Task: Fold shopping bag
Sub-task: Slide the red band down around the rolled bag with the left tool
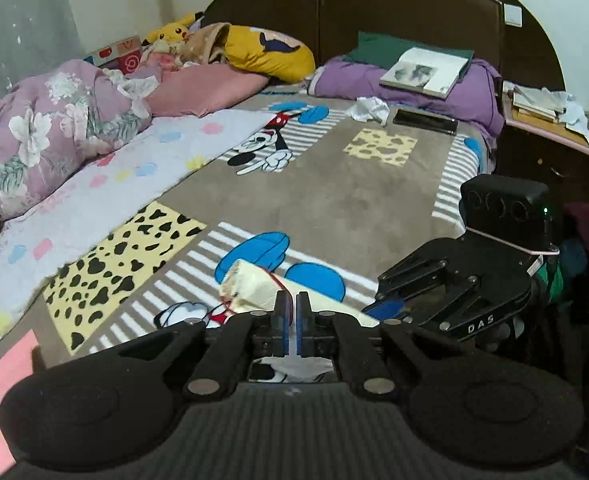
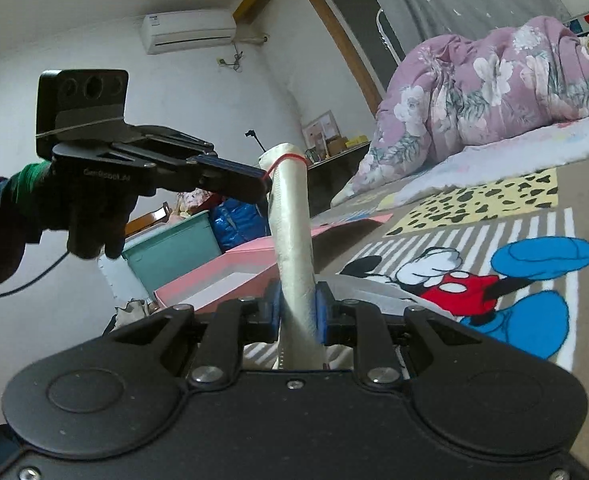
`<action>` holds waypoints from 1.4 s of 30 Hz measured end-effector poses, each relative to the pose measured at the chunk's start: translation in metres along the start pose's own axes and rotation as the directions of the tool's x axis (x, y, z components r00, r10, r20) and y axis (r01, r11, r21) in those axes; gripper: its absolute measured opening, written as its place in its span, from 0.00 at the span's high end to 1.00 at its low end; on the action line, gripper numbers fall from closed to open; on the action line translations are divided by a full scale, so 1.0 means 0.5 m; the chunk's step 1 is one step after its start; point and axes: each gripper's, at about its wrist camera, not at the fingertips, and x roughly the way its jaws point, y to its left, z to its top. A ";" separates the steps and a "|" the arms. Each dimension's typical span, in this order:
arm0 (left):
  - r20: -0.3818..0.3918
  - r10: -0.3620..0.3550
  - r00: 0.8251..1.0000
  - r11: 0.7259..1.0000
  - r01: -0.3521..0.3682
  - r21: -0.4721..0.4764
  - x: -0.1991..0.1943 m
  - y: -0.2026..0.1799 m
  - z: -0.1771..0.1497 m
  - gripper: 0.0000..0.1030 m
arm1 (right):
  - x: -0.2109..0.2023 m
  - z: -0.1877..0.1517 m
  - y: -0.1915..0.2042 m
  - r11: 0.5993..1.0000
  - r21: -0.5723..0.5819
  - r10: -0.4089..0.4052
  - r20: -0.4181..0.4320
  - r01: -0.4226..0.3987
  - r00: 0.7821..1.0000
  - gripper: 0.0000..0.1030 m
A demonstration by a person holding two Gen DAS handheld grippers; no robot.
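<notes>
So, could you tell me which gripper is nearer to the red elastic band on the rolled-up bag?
Left. The left gripper pinches the red elastic band at the rolled bag's far end; the right gripper clamps the roll's other end.

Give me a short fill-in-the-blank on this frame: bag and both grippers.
1. The right gripper is clamped on the rolled ____ shopping bag.
2. The left gripper pinches a ____ elastic band near the roll's far end.
3. On the purple pillow lies an open ____.

Missing words: white; red; book

Right tongs [image 2: 297,312] hide the bag's [image 2: 292,216] lower end.
</notes>
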 end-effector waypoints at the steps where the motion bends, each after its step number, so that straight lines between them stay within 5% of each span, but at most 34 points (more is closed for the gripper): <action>1: 0.001 0.008 1.000 1.000 -0.008 -0.005 0.003 -0.002 -0.002 0.96 | -0.001 0.000 -0.004 1.000 0.022 0.009 0.005 -0.010 1.000 0.82; 15: 0.047 0.061 0.997 0.985 -0.052 -0.164 -0.016 0.046 -0.052 0.95 | -0.011 0.009 -0.034 0.971 0.196 0.122 0.088 -0.137 0.989 0.83; 23: 0.099 -0.026 0.995 0.979 0.045 -0.201 -0.025 0.037 -0.063 0.94 | -0.015 0.012 -0.045 0.966 0.231 0.093 0.109 -0.117 0.990 0.83; 25: 0.142 -0.043 0.989 0.969 0.076 -0.236 -0.035 0.035 -0.068 0.87 | -0.019 0.016 -0.047 0.966 0.232 0.085 0.126 -0.113 0.988 0.83; 28: 0.250 -0.019 0.968 0.926 0.111 -0.361 -0.043 0.045 -0.083 0.41 | -0.030 0.022 -0.050 0.966 0.226 0.093 0.164 -0.129 0.982 0.83; 29: 0.287 -0.002 0.958 0.906 0.124 -0.406 -0.045 0.048 -0.089 0.38 | -0.033 0.025 -0.049 0.966 0.221 0.095 0.175 -0.133 0.980 0.83; 31: 0.358 0.037 0.933 0.858 0.154 -0.490 -0.048 0.054 -0.101 0.38 | -0.036 0.028 -0.047 0.966 0.211 0.108 0.190 -0.148 0.976 0.83; 33: 0.416 0.085 0.906 0.778 0.201 -0.595 -0.042 0.064 -0.119 0.39 | -0.038 0.032 -0.039 0.968 0.192 0.124 0.196 -0.162 0.973 0.83; 35: 0.468 0.119 0.876 0.695 0.263 -0.669 -0.030 0.067 -0.139 0.57 | -0.037 0.034 -0.031 0.969 0.175 0.139 0.191 -0.174 0.972 0.83; 36: 0.480 0.118 0.869 0.675 0.284 -0.681 -0.022 0.061 -0.146 0.57 | -0.037 0.034 -0.030 0.969 0.175 0.141 0.190 -0.175 0.972 0.83; 42: 0.428 0.014 0.904 0.724 0.286 -0.628 0.019 -0.025 -0.162 0.62 | -0.042 0.035 -0.037 0.971 0.178 0.125 0.187 -0.158 0.974 0.83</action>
